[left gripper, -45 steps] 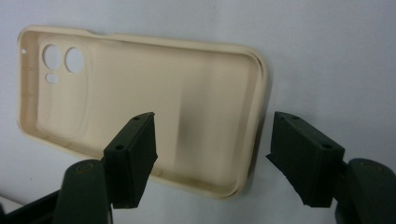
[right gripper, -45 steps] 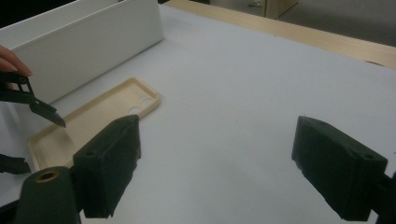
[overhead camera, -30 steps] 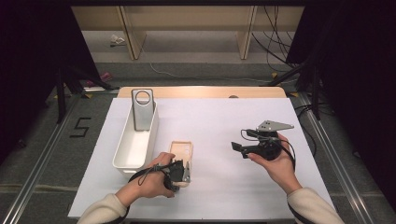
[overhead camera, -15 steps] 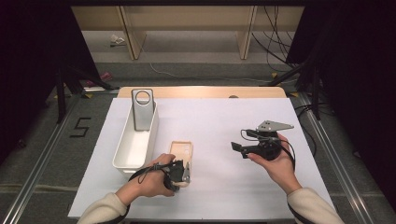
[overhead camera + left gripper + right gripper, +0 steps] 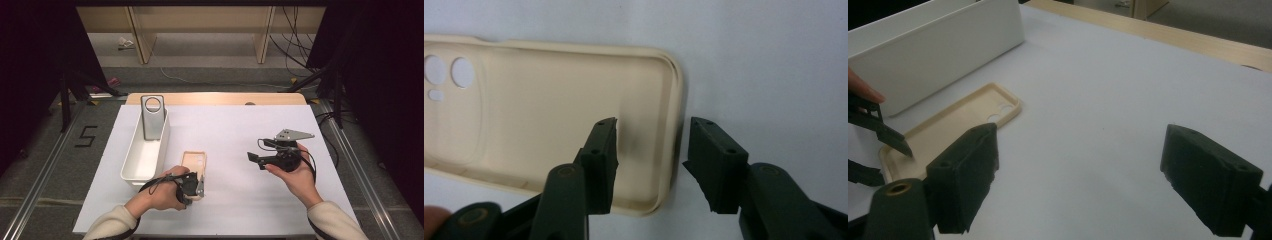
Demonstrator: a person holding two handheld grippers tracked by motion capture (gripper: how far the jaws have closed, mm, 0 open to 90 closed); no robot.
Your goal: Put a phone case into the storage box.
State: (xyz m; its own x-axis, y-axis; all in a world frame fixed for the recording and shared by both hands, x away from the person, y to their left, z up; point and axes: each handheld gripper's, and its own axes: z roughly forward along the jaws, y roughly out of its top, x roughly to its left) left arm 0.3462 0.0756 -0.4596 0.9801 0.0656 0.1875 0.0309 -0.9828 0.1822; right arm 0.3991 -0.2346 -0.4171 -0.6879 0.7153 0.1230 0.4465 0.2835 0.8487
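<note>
On the white table cover (image 5: pixel 240 130), just beside the long white plastic tray (image 5: pixel 134 170), lies a cream-coloured soft phone case (image 5: pixel 194 162), hollow side up, camera holes at the far end. It looks light, thin and bendy, likely a little grippy, so its raised rim at the near short end is the place to pinch. The left gripper (image 5: pixel 651 162) straddles that rim, one jaw inside and one outside; the jaws have just been closing but are not yet pressing. The right gripper (image 5: pixel 1078 172) hangs wide open, well apart, empty.

The right gripper (image 5: pixel 1080 182) stands wide apart over bare table (image 5: pixel 1108 100). At left lies a cream case (image 5: pixel 943 131) (camera holes far end), the left gripper (image 5: pixel 878 150) at its near edge, a white bin (image 5: pixel 938 50) behind.
</note>
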